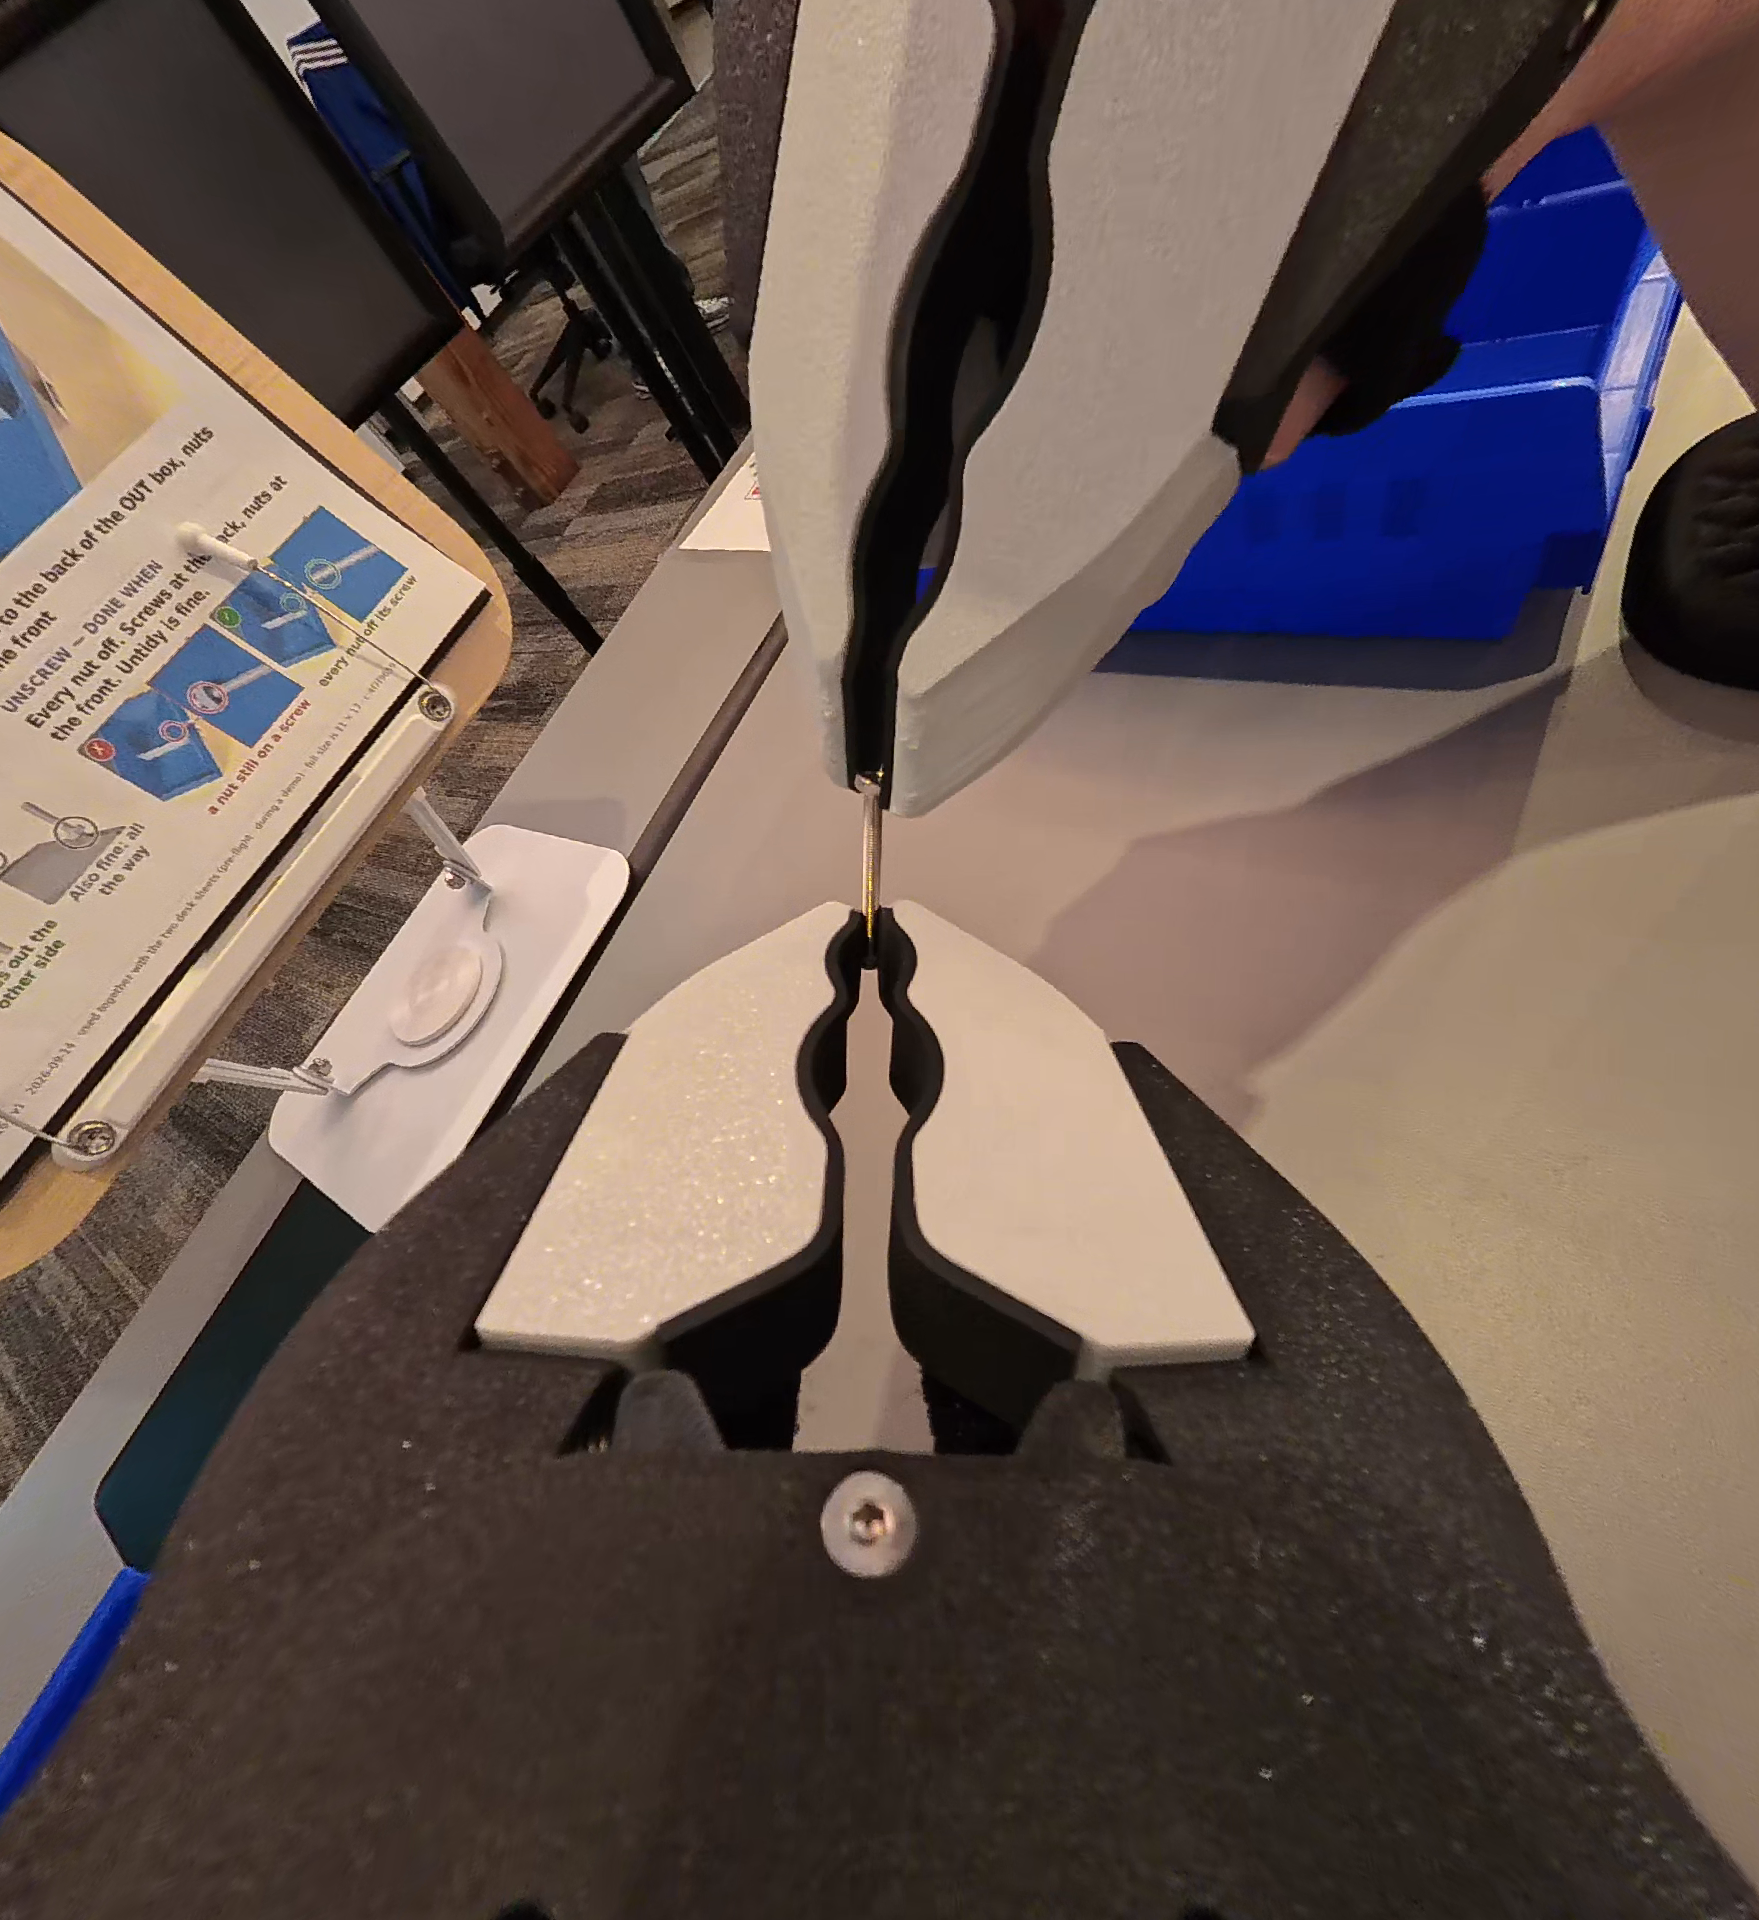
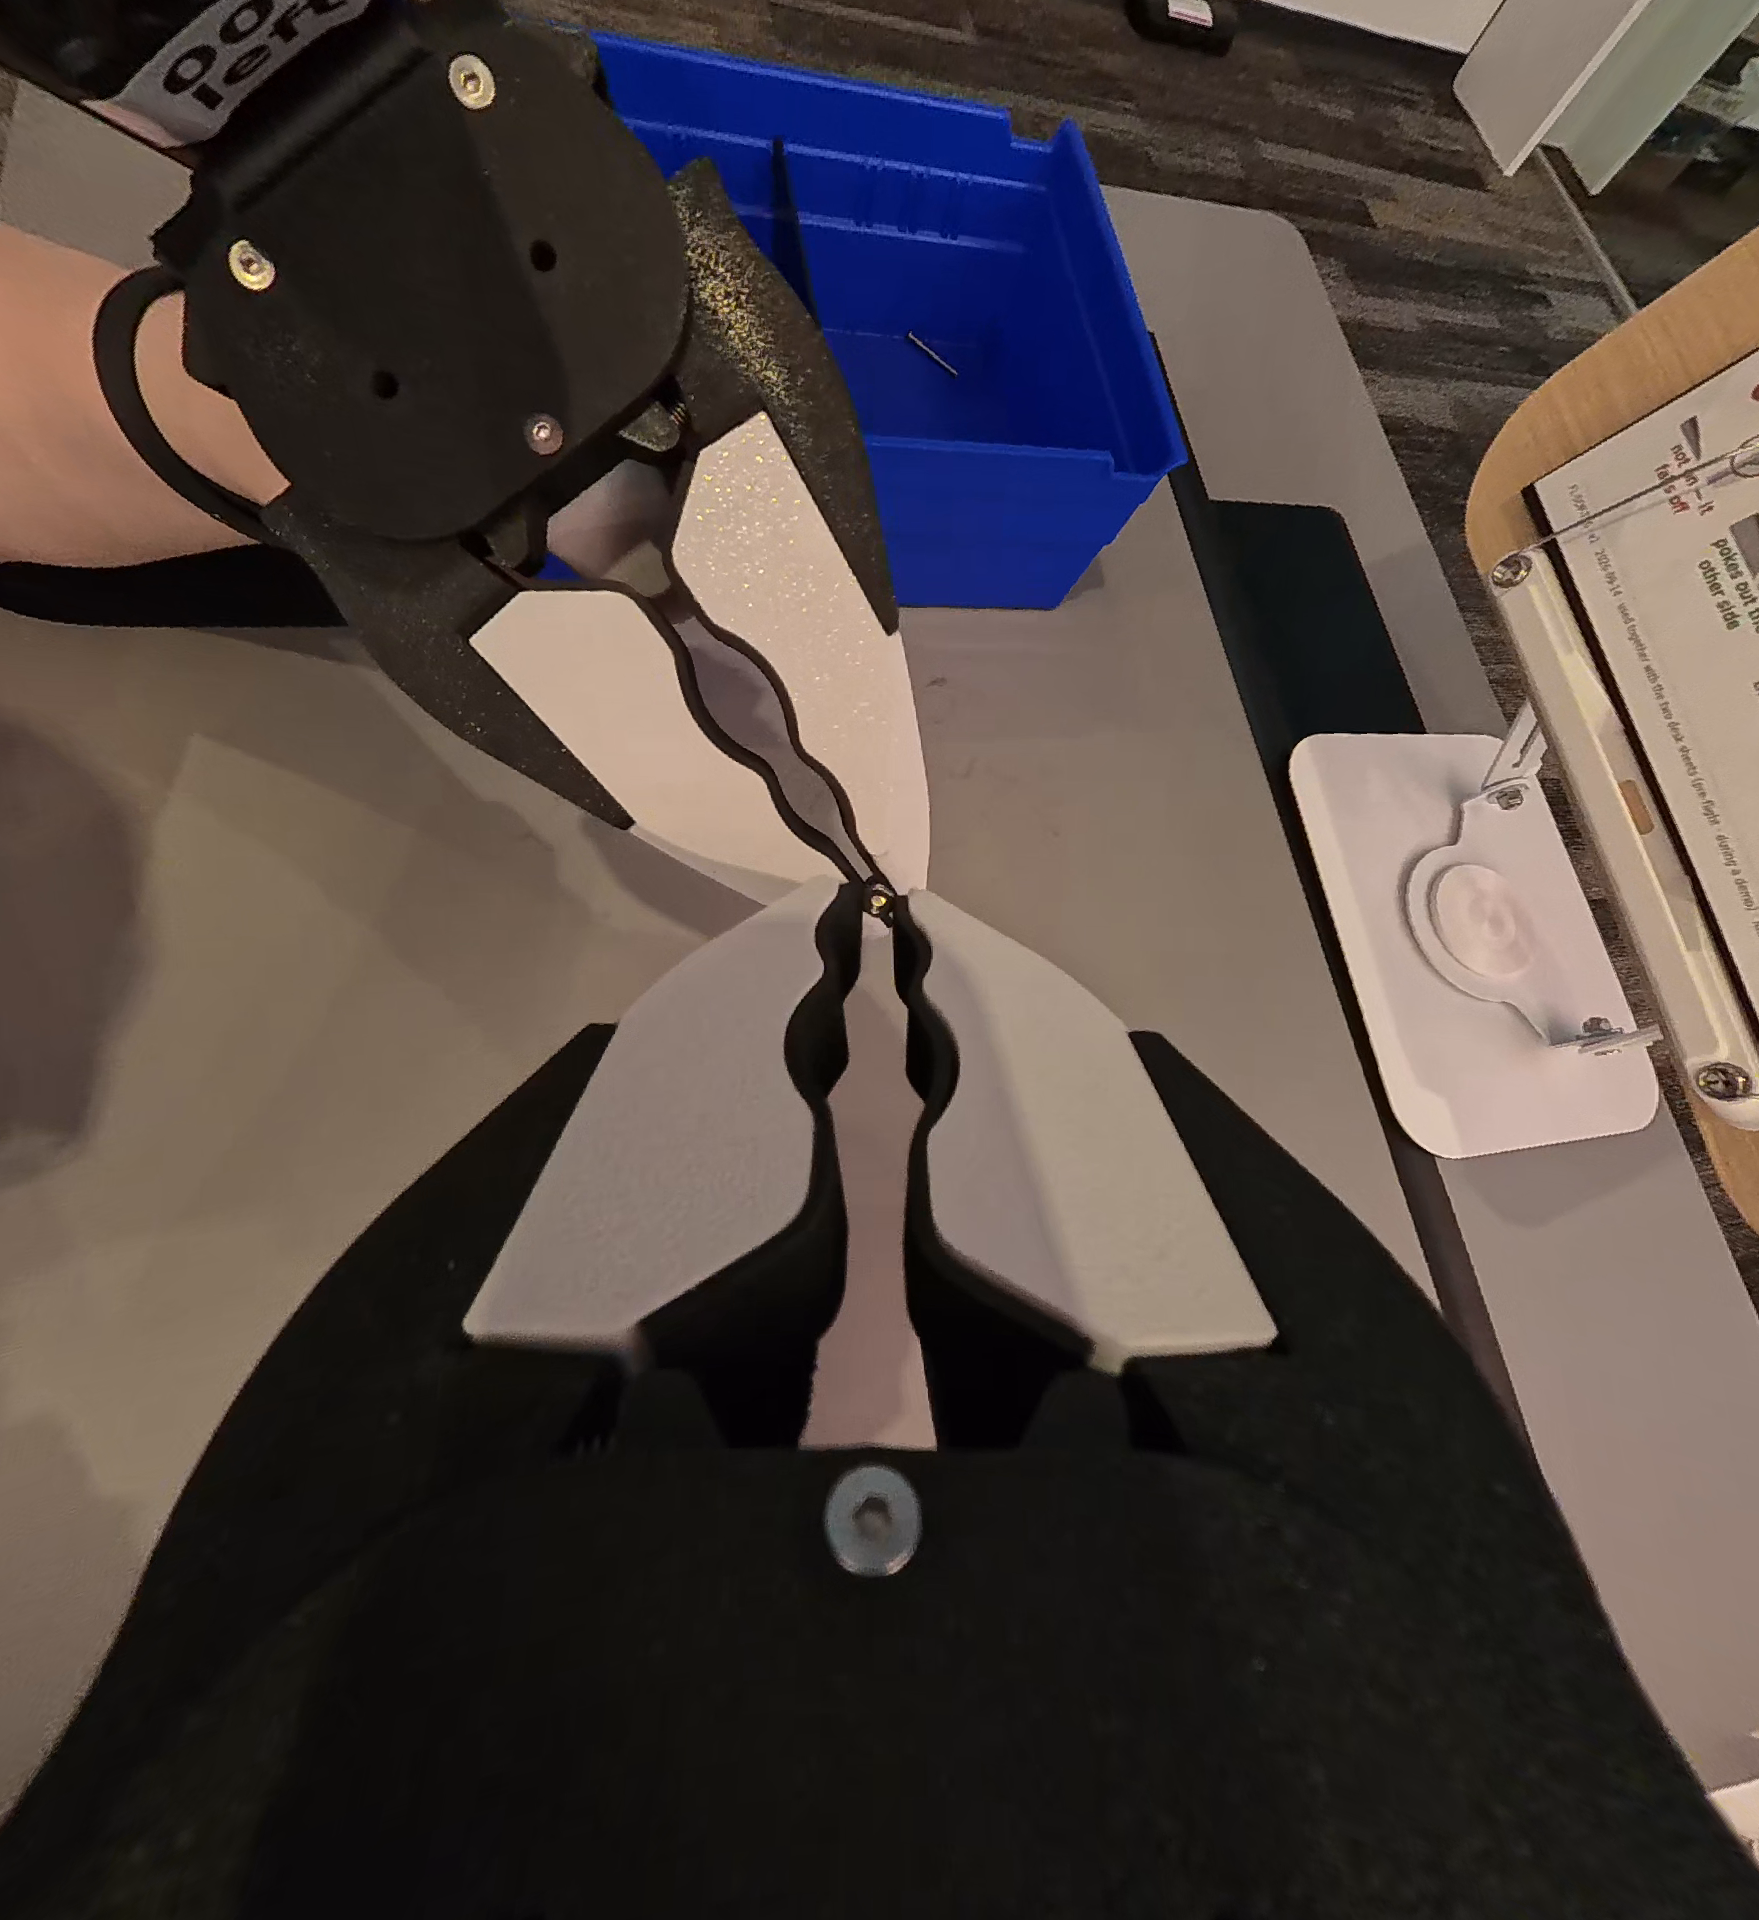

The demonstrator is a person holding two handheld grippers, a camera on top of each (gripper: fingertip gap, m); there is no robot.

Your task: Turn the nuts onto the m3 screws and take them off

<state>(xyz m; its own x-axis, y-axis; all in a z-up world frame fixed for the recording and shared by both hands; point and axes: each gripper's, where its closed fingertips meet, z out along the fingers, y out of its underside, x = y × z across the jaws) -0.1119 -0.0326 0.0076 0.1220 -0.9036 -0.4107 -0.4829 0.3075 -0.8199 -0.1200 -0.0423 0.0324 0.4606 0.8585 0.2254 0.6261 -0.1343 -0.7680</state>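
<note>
Midair above the grey table (image 1: 1477,1143), the two grippers meet tip to tip over a thin silver screw (image 1: 870,857). Seen from the left wrist view, the left gripper (image 1: 871,920) has its jaws drawn almost together and pinches the near end of the screw at the very tips. The right gripper (image 1: 867,781) comes down from above, likewise nearly closed, and nips the far end, where a small bright piece shows between its tips; whether that is a nut or the screw's head I cannot tell. From the right wrist view the screw is foreshortened to a small glint (image 2: 880,902) where the right gripper (image 2: 885,914) and left gripper (image 2: 870,883) touch. Behind them a blue bin (image 2: 1010,520) stands on the table, with one loose screw (image 2: 932,354) lying on its floor. An instruction sheet (image 1: 127,727) rests on a wooden stand (image 1: 485,634) beside the table.
</note>
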